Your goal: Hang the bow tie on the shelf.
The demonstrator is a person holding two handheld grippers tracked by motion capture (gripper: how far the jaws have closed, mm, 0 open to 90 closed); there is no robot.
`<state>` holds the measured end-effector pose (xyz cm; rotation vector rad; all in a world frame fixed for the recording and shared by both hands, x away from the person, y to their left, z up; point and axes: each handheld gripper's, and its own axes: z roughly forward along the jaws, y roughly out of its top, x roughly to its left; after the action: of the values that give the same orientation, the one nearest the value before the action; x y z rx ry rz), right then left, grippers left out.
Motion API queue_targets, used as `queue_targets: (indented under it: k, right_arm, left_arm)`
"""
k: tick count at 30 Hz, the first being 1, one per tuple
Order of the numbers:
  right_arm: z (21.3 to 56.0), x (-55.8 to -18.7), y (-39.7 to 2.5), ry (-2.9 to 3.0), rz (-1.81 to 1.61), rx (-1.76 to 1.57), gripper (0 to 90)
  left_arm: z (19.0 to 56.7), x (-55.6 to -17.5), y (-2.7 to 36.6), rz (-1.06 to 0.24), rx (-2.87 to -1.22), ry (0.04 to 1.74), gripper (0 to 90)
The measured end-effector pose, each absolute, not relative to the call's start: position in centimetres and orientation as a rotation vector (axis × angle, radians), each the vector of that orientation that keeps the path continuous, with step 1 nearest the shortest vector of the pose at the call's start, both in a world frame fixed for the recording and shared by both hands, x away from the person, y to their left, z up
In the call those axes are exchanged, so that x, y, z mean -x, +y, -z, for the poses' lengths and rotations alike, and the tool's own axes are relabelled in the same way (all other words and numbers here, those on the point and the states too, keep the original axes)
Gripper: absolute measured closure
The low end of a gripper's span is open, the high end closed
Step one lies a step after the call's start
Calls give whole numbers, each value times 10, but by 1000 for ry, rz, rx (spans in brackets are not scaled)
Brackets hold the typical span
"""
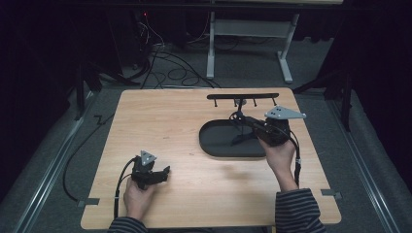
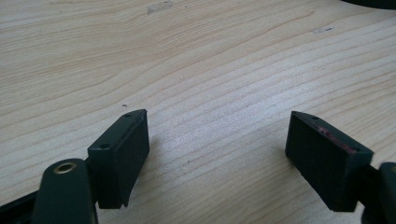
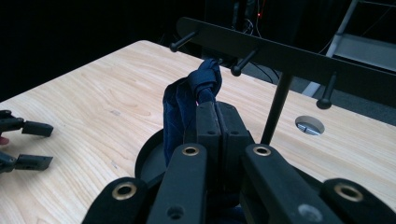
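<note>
Two grippers noted. Right gripper (image 3: 218, 122) is clamped on a dark blue scrunchie (image 3: 189, 100), held up just beside a peg (image 3: 243, 63) of the black rack (image 3: 299, 58). Left gripper (image 2: 217, 154) rests spread wide over bare table (image 2: 187, 56), well apart.

Peg rack (image 1: 243, 96) behind tray (image 1: 214, 143), on table (image 1: 165, 121) right side.

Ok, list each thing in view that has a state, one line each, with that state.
left gripper: open, jaws wide apart above bare wood, holding nothing.
right gripper: shut on the dark blue scrunchie.
dark blue scrunchie: pinched, raised close by a peg; whether it touches one I cannot tell.
peg rack: upright on its oval base.
table: bare wood near the left gripper.
</note>
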<state>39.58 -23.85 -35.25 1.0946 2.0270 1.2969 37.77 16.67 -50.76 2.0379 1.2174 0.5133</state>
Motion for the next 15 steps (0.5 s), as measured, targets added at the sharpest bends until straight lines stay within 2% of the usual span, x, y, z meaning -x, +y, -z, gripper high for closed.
queue_targets:
  k: [15]
  right_arm:
    - [345, -414, -232, 2008, -1270, -1114, 900]
  left_arm:
    - [508, -378, 167, -513, -2038, 1218, 220]
